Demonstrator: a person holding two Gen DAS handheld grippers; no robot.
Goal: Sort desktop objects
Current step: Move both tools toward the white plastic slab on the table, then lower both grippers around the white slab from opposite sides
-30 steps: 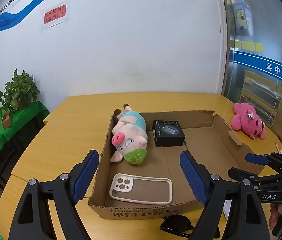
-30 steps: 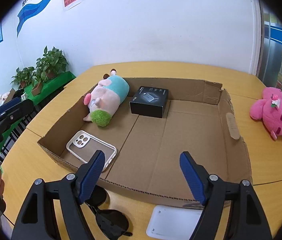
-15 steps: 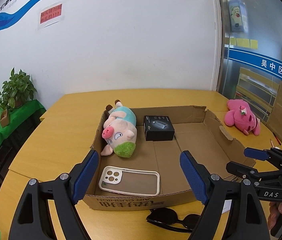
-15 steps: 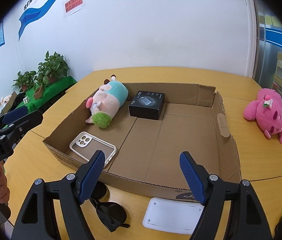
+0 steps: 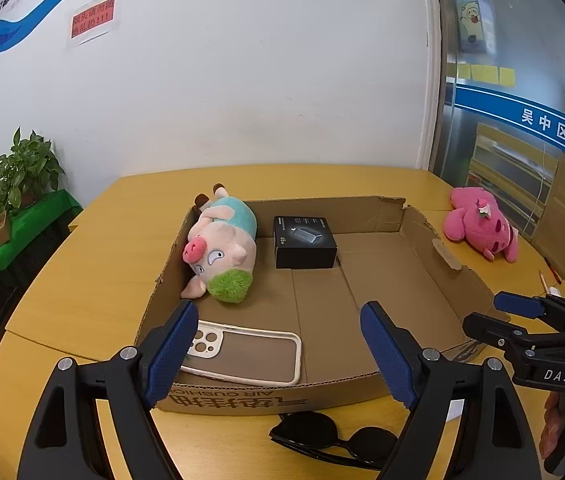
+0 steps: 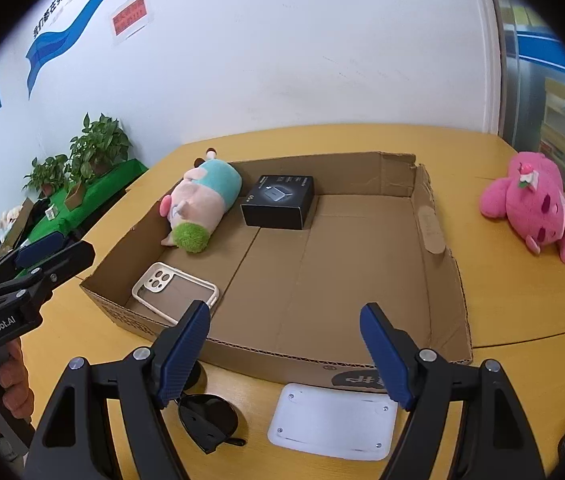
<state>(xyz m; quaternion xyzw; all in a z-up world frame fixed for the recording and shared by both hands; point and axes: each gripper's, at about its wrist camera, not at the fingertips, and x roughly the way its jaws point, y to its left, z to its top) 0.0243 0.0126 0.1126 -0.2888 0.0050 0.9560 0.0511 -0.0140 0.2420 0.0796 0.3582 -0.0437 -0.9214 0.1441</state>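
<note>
A shallow cardboard box [image 5: 426, 272] [image 6: 362, 272] lies on the yellow table. In it are a pink pig plush [image 5: 222, 244] [image 6: 202, 204], a black boxed item [image 5: 304, 242] [image 6: 278, 202] and a white phone case [image 5: 242, 350] [image 6: 174, 292]. Black sunglasses [image 5: 334, 440] [image 6: 208, 420] and a white flat plate [image 6: 332, 420] lie in front of the box. A pink plush [image 5: 482, 224] [image 6: 534, 204] lies to the right of the box. My left gripper [image 5: 278, 354] and right gripper [image 6: 284, 354] are both open and empty, held above the box's near edge.
Potted plants [image 5: 22, 172] [image 6: 94, 152] stand on a green-covered shelf to the left. A white wall is behind the table. A glass door [image 5: 522, 120] is at the right. Small items [image 5: 552, 286] lie at the table's right edge.
Both grippers have pulled back and risen a little from the box. The sunglasses and white plate now show more fully. Both grippers stay open.
</note>
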